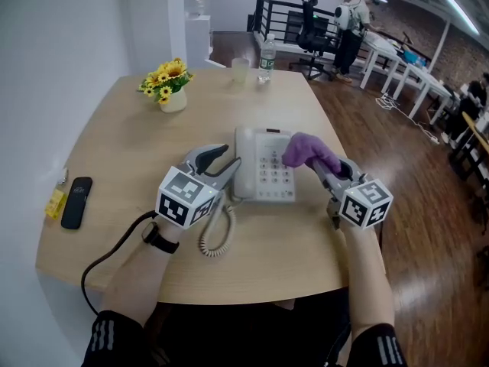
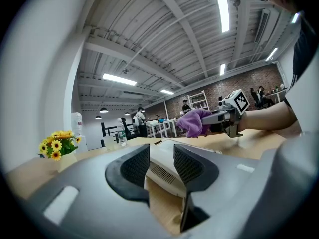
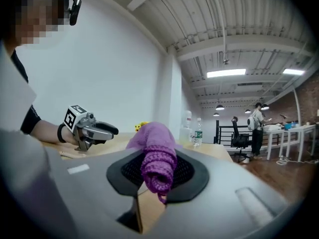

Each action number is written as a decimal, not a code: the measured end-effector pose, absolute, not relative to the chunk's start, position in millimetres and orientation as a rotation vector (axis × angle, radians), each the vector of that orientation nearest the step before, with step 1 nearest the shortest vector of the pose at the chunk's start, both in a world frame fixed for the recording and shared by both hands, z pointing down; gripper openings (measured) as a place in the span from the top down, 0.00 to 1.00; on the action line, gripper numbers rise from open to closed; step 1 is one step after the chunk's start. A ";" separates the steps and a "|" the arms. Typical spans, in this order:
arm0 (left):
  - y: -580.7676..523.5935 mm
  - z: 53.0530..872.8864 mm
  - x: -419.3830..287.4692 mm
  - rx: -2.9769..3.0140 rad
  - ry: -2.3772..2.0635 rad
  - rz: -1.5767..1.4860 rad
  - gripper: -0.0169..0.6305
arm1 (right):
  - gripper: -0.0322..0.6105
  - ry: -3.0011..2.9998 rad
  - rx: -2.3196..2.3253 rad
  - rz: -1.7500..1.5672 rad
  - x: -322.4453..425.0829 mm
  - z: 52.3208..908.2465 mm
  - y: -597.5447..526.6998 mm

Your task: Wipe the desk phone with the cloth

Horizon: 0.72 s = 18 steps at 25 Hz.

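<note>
A white desk phone point(image 1: 266, 168) lies in the middle of the round wooden table point(image 1: 114, 151), its handset point(image 1: 244, 159) resting along its left side. My right gripper point(image 1: 321, 167) is shut on a purple cloth point(image 1: 309, 151), which hangs over the phone's right edge beside the keypad. In the right gripper view the cloth point(image 3: 158, 159) is rolled up between the pads. My left gripper point(image 1: 228, 162) stands open at the phone's left side. In the left gripper view the phone's white edge point(image 2: 167, 169) shows in the gap between the jaws.
A coiled handset cord point(image 1: 218, 232) lies in front of the phone. A black cable point(image 1: 114, 251) runs off the near edge. A pot of yellow flowers point(image 1: 170, 84), a cup point(image 1: 240, 70) and a water bottle point(image 1: 266, 58) stand at the far side. A black handset point(image 1: 76, 202) lies far left.
</note>
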<state>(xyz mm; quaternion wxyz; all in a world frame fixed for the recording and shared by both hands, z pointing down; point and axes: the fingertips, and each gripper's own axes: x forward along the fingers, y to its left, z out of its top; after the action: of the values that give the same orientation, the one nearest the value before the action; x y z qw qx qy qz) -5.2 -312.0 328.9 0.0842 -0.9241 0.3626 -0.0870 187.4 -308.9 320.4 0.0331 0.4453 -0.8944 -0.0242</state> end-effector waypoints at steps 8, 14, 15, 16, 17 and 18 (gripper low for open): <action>-310.5 331.6 -2.3 -2.751 1.064 -0.280 0.75 | 0.82 -2.774 1.377 -0.019 196.9 344.2 -309.3; -310.8 331.0 -2.2 -2.747 1.065 -0.280 0.75 | 0.82 -2.773 1.365 -0.026 197.8 342.3 -306.4; -310.8 331.0 -2.3 -2.747 1.066 -0.280 0.75 | 0.82 -2.771 1.360 -0.030 197.1 342.7 -306.3; -310.5 330.9 -2.3 -2.748 1.065 -0.279 0.75 | 0.82 -2.770 1.356 -0.033 196.6 343.2 -306.1; -310.1 330.9 -2.3 -2.748 1.064 -0.279 0.75 | 0.82 -2.769 1.353 -0.035 196.3 343.5 -305.7; -309.8 330.8 -2.3 -2.747 1.064 -0.279 0.75 | 0.82 -2.769 1.352 -0.036 195.9 343.4 -305.3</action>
<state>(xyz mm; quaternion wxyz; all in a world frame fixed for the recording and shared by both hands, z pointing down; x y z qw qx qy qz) -2.3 -309.8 330.8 0.0910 -0.9245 0.3580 -0.0938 195.9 -305.3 343.4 0.0300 0.4387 -0.8981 -0.0116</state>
